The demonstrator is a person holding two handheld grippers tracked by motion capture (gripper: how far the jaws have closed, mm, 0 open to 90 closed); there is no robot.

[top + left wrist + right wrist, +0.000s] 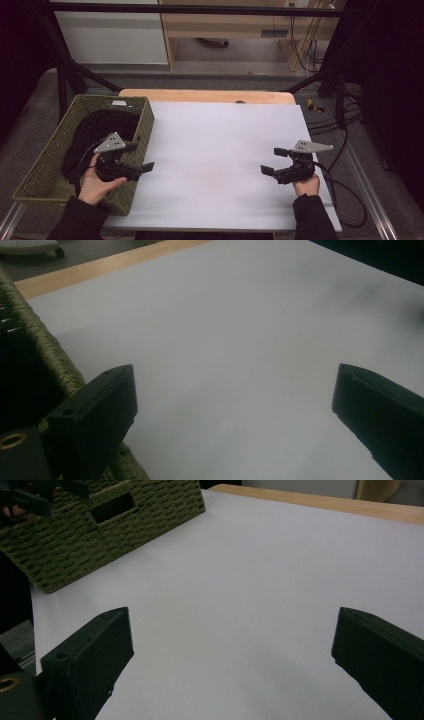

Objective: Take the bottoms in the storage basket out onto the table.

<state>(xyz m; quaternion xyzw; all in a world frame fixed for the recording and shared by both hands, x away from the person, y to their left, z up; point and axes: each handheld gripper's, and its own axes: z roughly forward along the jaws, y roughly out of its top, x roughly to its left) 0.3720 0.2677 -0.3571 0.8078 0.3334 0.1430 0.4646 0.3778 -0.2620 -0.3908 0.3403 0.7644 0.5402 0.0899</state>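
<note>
My left gripper (142, 156) hovers over the right rim of an olive woven basket (40, 165) and points towards the white sheet (215, 150). Its jaws stand wide apart with nothing between them, as the left gripper view (235, 405) confirms over bare sheet. My right gripper (273, 160) is held above the sheet's right side and faces left. It is open and empty too (232, 650). A dark bundle that looks like black cable (92, 132) lies inside the basket.
The white sheet covers a wooden table (205, 95) whose far edge shows bare. The basket's woven wall (100, 525) stands to the left. Black frame bars (62, 85) and loose cables (345, 150) flank the table.
</note>
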